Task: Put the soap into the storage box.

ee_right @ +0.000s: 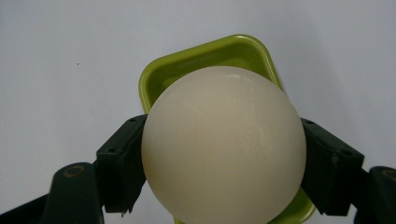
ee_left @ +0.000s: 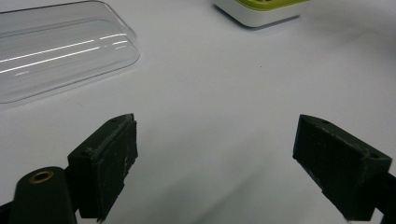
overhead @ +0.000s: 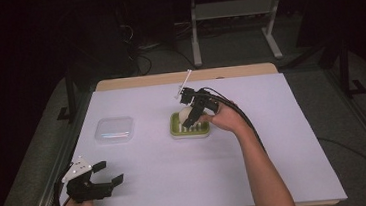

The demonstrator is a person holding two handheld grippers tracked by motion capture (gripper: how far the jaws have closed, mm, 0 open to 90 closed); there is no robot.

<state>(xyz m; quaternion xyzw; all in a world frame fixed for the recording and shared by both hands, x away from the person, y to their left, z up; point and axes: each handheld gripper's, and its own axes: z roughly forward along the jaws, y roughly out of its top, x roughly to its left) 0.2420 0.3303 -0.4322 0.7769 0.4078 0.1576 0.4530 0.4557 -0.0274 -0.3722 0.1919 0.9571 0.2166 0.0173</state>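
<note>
While your right claw (ee_right: 223, 163) pinches the cream ball (ee_right: 223, 144) from both sides just above the green tray (ee_right: 205, 58) at mid-bench, keep the squeeze even so the smooth sphere cannot squirt out. Your left claw (overhead: 102, 176) sits spread and empty at the near left, close to the clear lid (overhead: 114, 129); leave it parked clear of the tray.

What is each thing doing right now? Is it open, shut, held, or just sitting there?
Left gripper: open, holding nothing, near the table's front edge.
Right gripper: shut on the ball, above the green tray.
Ball: cream, round, clamped between the right gripper's jaws.
Green tray: sitting on the white sheet, under the ball.
Clear lid: lying flat on the sheet, untouched.
</note>
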